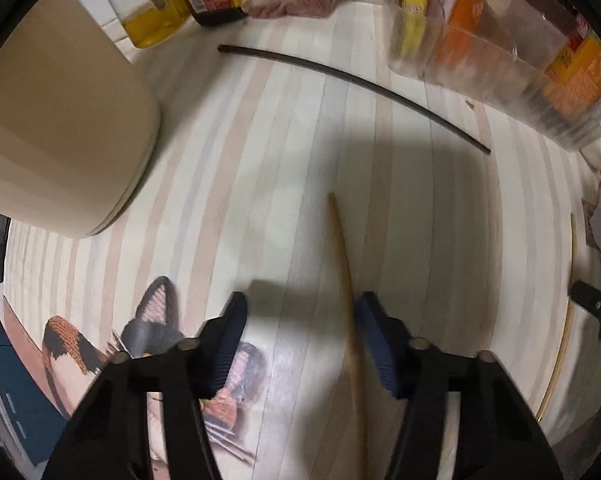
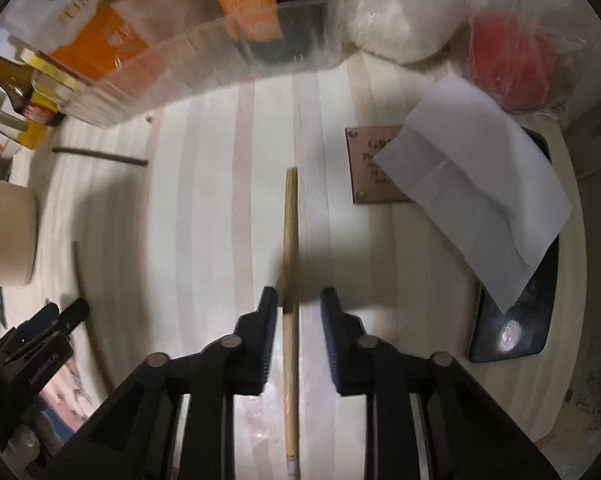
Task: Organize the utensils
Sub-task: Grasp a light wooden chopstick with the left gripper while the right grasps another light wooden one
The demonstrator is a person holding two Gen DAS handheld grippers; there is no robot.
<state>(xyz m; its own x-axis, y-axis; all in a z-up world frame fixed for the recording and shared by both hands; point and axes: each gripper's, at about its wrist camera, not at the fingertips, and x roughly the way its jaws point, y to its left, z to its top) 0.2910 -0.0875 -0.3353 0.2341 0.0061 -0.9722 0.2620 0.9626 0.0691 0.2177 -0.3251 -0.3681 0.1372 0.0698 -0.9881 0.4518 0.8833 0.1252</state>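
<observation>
chopstick (image 2: pixel 290 240) between downward-pointing right gripper (image 2: pixel 299 300) jaws, untouched

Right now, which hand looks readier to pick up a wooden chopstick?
Probably the right: its fingers sit close on both sides of a wooden chopstick. The left fingers stand wider, with theirs beside one finger only.

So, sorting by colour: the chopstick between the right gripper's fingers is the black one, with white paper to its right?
No: the right wrist view shows a wooden chopstick there; the black chopstick lies far left. The white paper is to its right.
</observation>
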